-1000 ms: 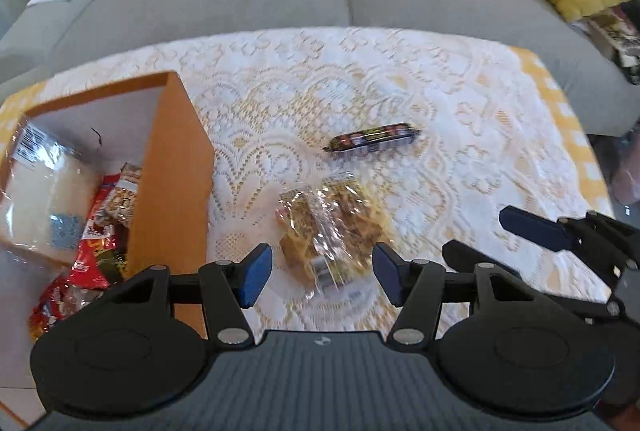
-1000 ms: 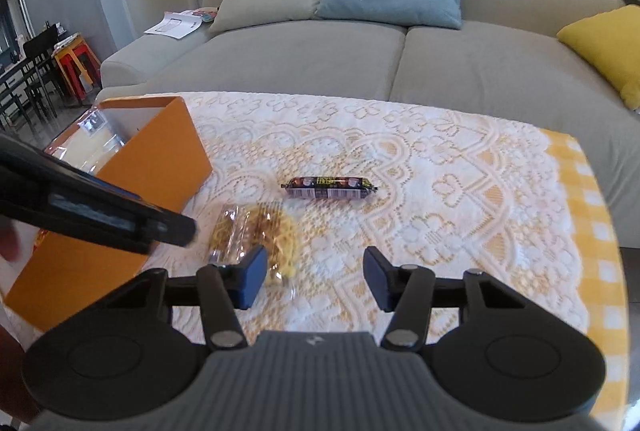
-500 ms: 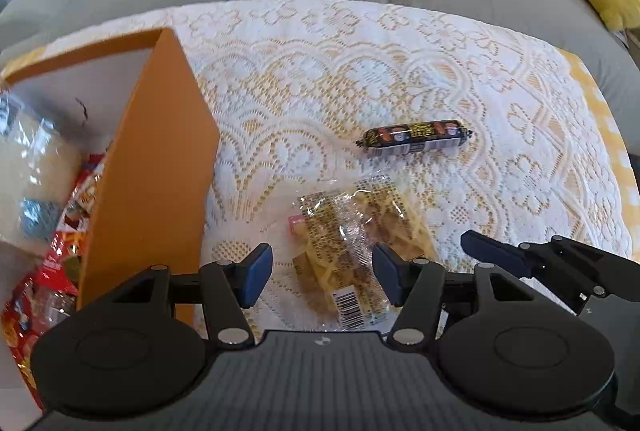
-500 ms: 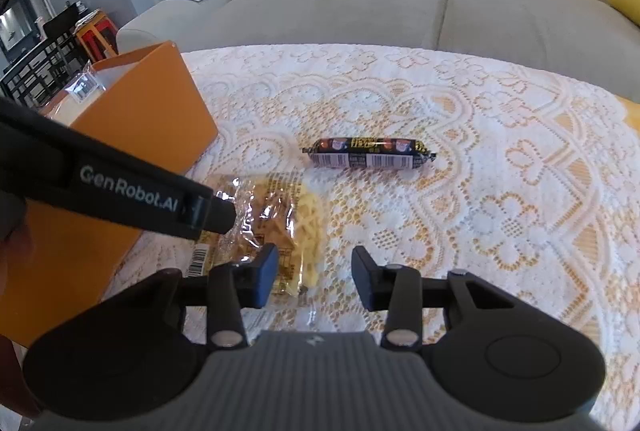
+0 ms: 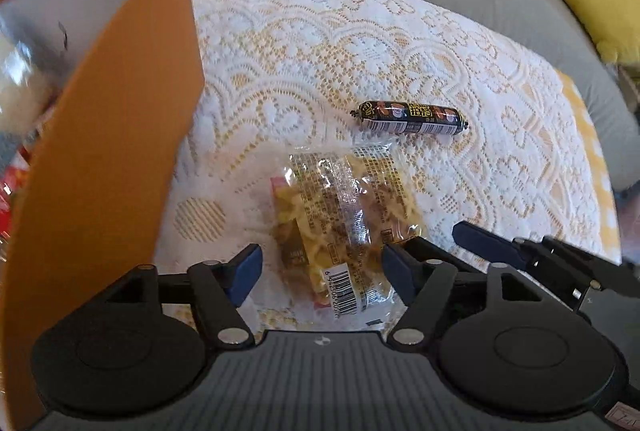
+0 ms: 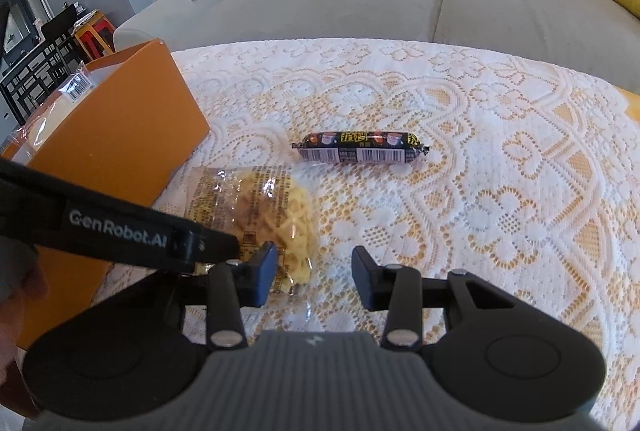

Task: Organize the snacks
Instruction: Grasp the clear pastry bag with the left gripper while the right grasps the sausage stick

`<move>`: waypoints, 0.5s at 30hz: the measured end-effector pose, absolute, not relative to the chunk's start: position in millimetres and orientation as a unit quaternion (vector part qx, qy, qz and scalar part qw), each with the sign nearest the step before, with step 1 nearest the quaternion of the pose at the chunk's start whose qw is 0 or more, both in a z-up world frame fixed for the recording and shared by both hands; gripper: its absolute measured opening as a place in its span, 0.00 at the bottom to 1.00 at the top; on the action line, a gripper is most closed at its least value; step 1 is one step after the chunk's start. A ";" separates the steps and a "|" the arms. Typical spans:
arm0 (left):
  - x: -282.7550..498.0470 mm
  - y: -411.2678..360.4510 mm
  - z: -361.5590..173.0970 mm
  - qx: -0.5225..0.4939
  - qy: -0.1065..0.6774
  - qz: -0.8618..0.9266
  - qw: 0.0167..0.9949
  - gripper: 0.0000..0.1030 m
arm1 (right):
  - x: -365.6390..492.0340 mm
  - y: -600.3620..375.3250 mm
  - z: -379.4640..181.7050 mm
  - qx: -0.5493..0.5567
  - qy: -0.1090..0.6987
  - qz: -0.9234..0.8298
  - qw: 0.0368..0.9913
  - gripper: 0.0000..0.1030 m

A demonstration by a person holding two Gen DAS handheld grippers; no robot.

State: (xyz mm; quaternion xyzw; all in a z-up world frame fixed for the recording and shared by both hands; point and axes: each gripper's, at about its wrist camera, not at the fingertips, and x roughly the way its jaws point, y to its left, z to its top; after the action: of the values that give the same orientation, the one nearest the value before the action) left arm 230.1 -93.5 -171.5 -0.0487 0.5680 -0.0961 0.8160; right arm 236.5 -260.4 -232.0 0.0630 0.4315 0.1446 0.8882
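Note:
A clear packet of yellow noodle snack (image 5: pixel 344 223) lies on the lace tablecloth; it also shows in the right wrist view (image 6: pixel 256 215). A dark sausage stick (image 5: pixel 410 116) lies just beyond it, seen too in the right wrist view (image 6: pixel 360 147). My left gripper (image 5: pixel 322 273) is open, low over the packet, its fingers on either side of the packet's near end. My right gripper (image 6: pixel 316 281) is open and empty, just right of the packet; it also shows in the left wrist view (image 5: pixel 436 249). The left gripper's arm (image 6: pixel 120 231) crosses the right wrist view.
An orange box (image 5: pixel 108 135) stands at the left of the table with several snack bags inside; it also shows in the right wrist view (image 6: pixel 112 139). A grey sofa (image 6: pixel 360 3) with cushions runs behind the table. A yellow cushion (image 5: pixel 592 11) lies at the far right.
Both grippers have moved forward and down toward the noodle packet. The left gripper's fingers now straddle its near end. The right gripper has drawn in beside it.

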 end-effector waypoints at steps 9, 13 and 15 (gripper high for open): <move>236.1 -86.9 -163.4 -0.113 0.566 -0.129 0.807 0.56 | 236.4 -262.3 -229.5 0.057 0.441 0.139 0.885 0.39; 232.8 -89.0 -141.9 -0.136 0.538 -0.163 0.816 0.56 | 238.6 -267.8 -226.1 0.058 0.446 0.127 0.884 0.38; 233.6 -96.1 -137.8 -0.130 0.534 -0.169 0.818 0.56 | 240.1 -271.7 -225.5 0.059 0.449 0.123 0.883 0.37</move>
State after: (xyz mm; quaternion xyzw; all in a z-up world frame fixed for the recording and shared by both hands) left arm 233.6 -96.1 -137.8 -0.1298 0.5337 -0.1686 0.8185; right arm 240.1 -271.7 -225.5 0.0590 0.4494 0.1233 0.8828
